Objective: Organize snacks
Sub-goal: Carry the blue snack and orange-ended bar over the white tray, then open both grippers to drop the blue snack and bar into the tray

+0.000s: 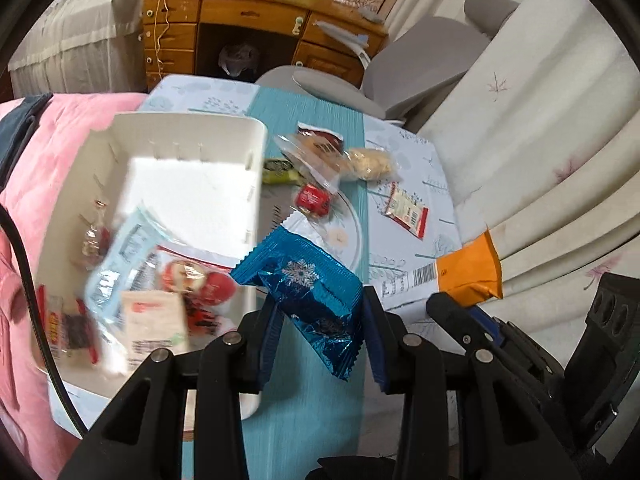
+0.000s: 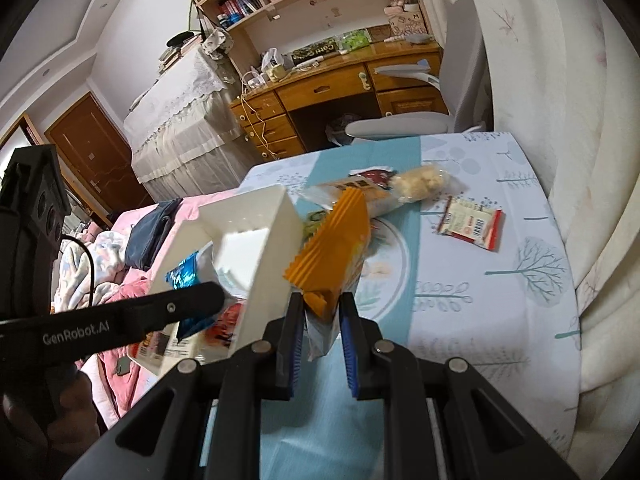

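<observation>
So the white bin (image 1: 192, 168) sits just left of my left gripper (image 1: 320, 320), open top facing up, and it's the biggest thing here: stiff plastic walls, probably light, with a handful of packets lying in its near end. I'd only ever take it by a wall, but I don't need to move it. Next down in size is the orange packet (image 2: 340, 240), pinched at its bottom corner in my right gripper (image 2: 320, 312), jaws nearly together on that thin crinkly film. It stands up and away from the jaws, long axis running from the pinch toward the serrated seal at the far end, leaning a bit left toward the bin. Feels like it'd be light and floppy, and slippery foil, so a corner hold can swing. Then the blue packet (image 1: 304, 292) with the snowflake, clamped between my left pads at a narrow-ish width. It sits crossways, long axis slanting from upper left by the bin's corner down to the lower right seal near my right pad. Soft, puffy, probably something crumbly inside, so I reckon squeezing the middle harder is a bad idea. Further out ahead of both grippers a few loose snacks lie on the table (image 2: 500, 320), including a small red and white sachet (image 2: 470, 222).
</observation>
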